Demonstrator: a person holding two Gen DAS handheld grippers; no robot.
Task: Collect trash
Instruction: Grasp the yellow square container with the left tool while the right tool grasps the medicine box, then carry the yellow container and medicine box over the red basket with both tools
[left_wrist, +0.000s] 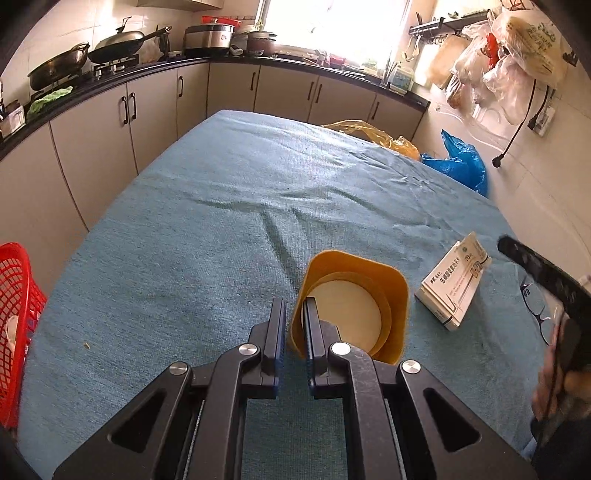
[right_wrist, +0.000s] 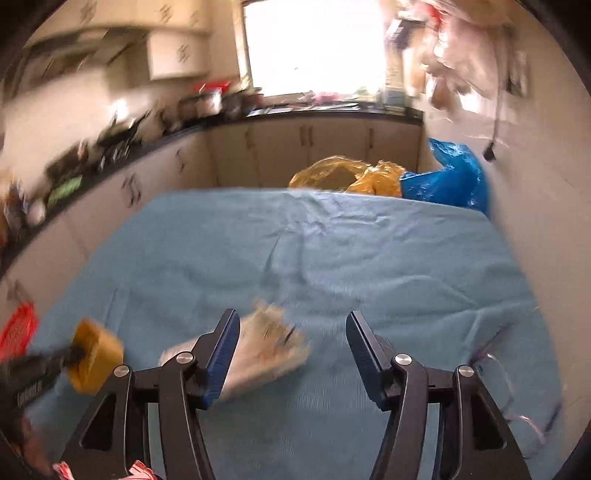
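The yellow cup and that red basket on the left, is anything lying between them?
Almost bare: in the left wrist view only blue tablecloth stretches from the yellow cup to the red basket, apart from one tiny crumb-like scrap.

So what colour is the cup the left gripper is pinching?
Mustard yellow cup, clearest in the left wrist view.

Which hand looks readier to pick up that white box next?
Right, probably. The right gripper is open with the white box lying between its fingers, while the left gripper is already shut on the yellow cup.
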